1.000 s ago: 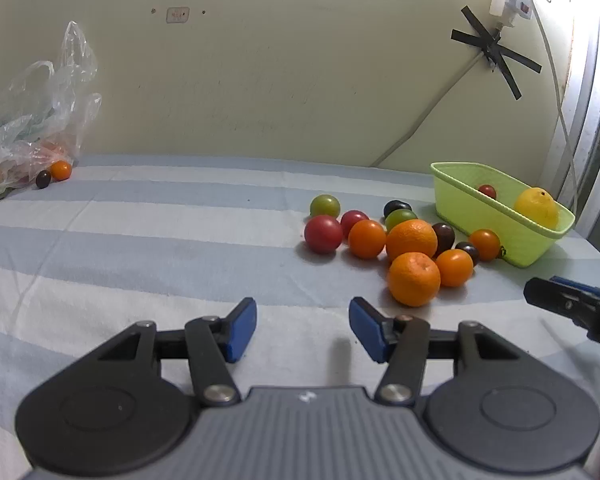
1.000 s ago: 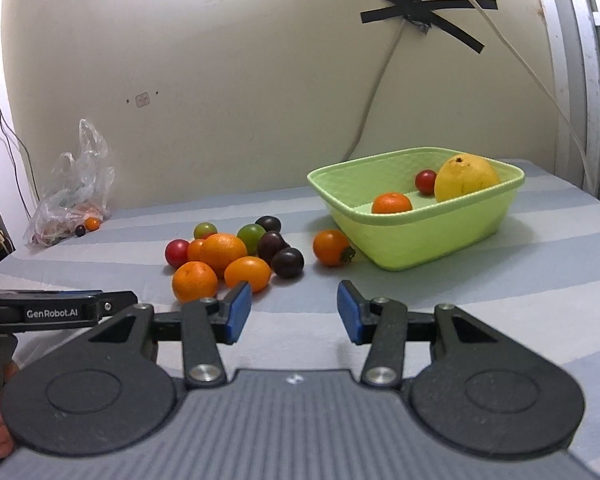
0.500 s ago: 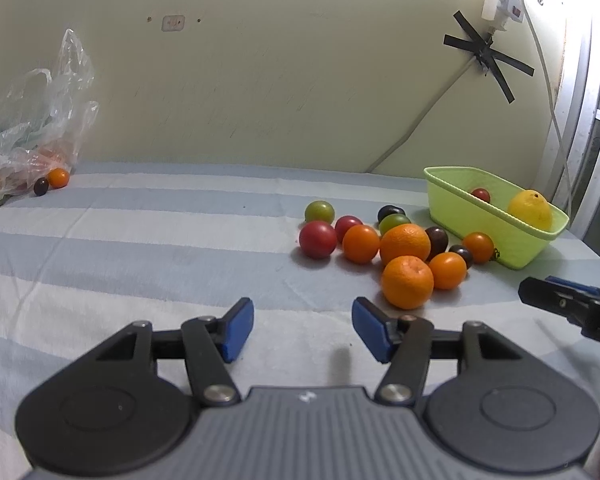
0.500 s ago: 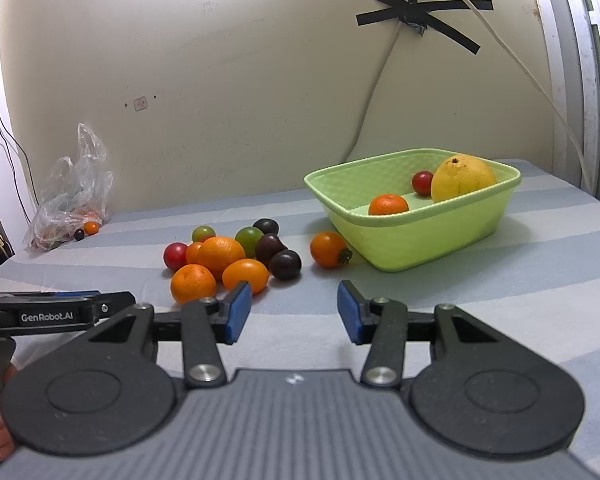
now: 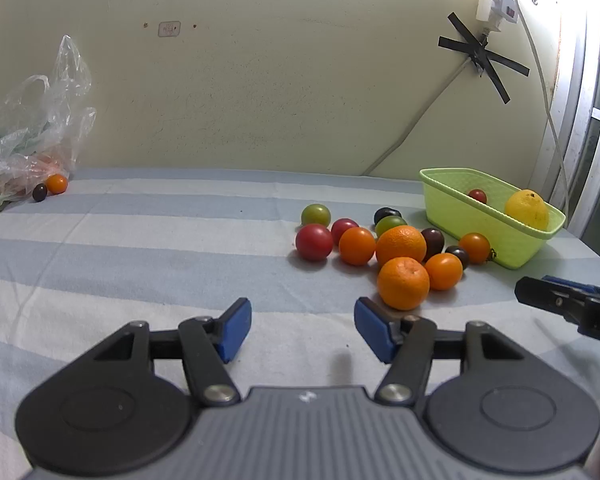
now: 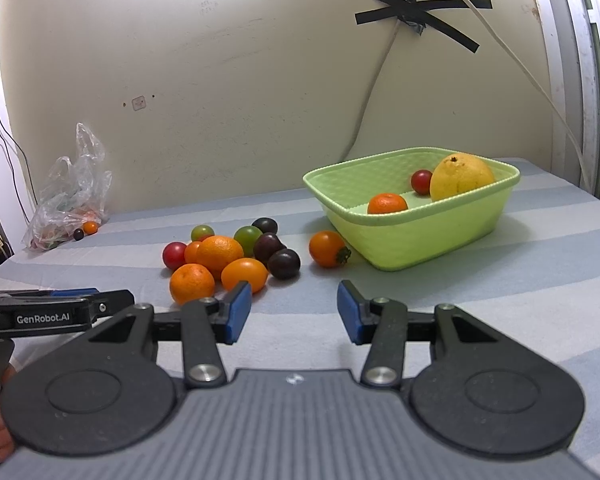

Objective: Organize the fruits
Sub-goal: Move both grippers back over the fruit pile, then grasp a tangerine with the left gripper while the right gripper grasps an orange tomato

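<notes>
Both the left gripper [image 5: 302, 330], its jaws just widened, and the right gripper [image 6: 294, 316] hang empty and agape over the striped cloth [image 5: 140, 248], short of the loose fruit [image 6: 236, 256] beside the basket [image 6: 420, 236].

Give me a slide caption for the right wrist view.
Open right gripper faces loose fruit beside a green basket holding three pieces.
</notes>
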The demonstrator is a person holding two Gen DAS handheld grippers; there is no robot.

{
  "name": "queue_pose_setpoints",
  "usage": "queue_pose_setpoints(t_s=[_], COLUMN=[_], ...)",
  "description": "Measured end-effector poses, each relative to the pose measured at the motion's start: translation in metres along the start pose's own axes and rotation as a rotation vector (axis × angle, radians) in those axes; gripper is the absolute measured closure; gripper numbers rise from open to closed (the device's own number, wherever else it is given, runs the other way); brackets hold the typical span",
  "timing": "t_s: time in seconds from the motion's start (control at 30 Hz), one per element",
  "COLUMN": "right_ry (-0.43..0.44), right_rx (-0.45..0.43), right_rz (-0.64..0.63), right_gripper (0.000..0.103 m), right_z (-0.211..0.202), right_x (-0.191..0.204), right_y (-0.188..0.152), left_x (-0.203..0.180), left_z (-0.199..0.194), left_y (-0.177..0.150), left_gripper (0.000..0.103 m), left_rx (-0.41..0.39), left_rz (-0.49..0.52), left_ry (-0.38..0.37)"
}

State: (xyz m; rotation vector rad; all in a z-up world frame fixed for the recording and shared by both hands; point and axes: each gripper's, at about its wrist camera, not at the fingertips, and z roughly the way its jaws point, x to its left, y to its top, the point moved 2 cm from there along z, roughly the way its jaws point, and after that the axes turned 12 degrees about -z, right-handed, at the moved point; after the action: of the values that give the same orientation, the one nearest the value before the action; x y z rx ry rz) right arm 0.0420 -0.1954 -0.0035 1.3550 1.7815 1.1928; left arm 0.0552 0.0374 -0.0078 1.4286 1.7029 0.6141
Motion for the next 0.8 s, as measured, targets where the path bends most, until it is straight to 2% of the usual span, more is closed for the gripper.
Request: queue_pose_setpoints(t_s=[0.33,0.47,0.57,0.7,0.8], right_ry=[0.002,0.004,0.008,0.010,0.012], right_rx=[0.002,0.003,0.002,-0.001,-0.001], right_rz=[0.001,0.002,0.006,0.015,0.015], right_gripper=[0.053,0.053,0.053,0.052,0.052], right_z=[0.000,0.001,0.001,0.000,0.000], right_x=[-0.001,-0.001,-0.001,-0.003,-0.002], right_y=[0.000,-0.001,-0.001,-0.001,-0.002], left_x=[-0.001,-0.003,-0.012,-0.032,-0.041], left_z=[-0.002,-0.006,-0.002,0.009,0.020], left_y=[0.000,0.002,0.003,0.002,0.007], left_gripper=[0.044,0.041,0.040,0.040,0.041], left_rx=[-0.012,-0.015,0.019,0.042,0.060], left_rz=[0.010,0.012,0.020,0.088,0.098], left_ry=[-0.013,-0.086,-0.152,-0.149,-0.150])
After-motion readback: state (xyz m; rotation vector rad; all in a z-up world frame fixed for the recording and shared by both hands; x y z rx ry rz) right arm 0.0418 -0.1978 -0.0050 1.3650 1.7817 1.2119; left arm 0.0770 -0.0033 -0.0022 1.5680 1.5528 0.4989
